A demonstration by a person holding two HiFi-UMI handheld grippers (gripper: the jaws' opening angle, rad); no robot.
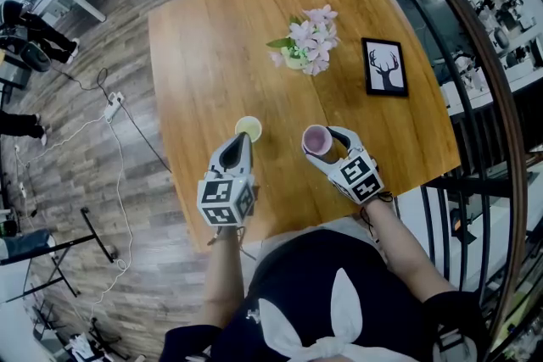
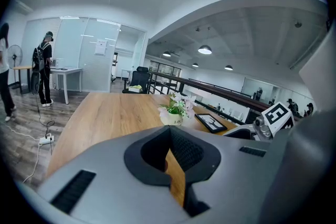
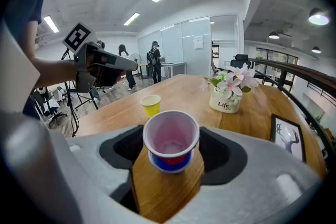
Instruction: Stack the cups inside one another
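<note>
A pink cup (image 3: 170, 136) sits nested in a red cup, which sits in a blue cup (image 3: 169, 163). This stack stands upright between the jaws of my right gripper (image 3: 171, 144), low over the wooden table (image 1: 204, 55). Both pads touch the stack's sides. In the head view the stack (image 1: 316, 139) is inside my right gripper (image 1: 322, 145), near the table's front edge. A lone yellow cup (image 1: 249, 129) (image 3: 150, 105) stands to its left. Just behind that cup is my left gripper (image 1: 241, 143) (image 2: 169, 132), with its jaws together and nothing in them. The left gripper view does not show the yellow cup.
A white pot of pink flowers (image 1: 305, 42) (image 3: 227, 96) stands mid-table. A black-framed deer picture (image 1: 384, 66) (image 3: 287, 138) lies to its right. A railing (image 1: 484, 55) curves past the table's right side. People stand by desks far off (image 3: 155, 63).
</note>
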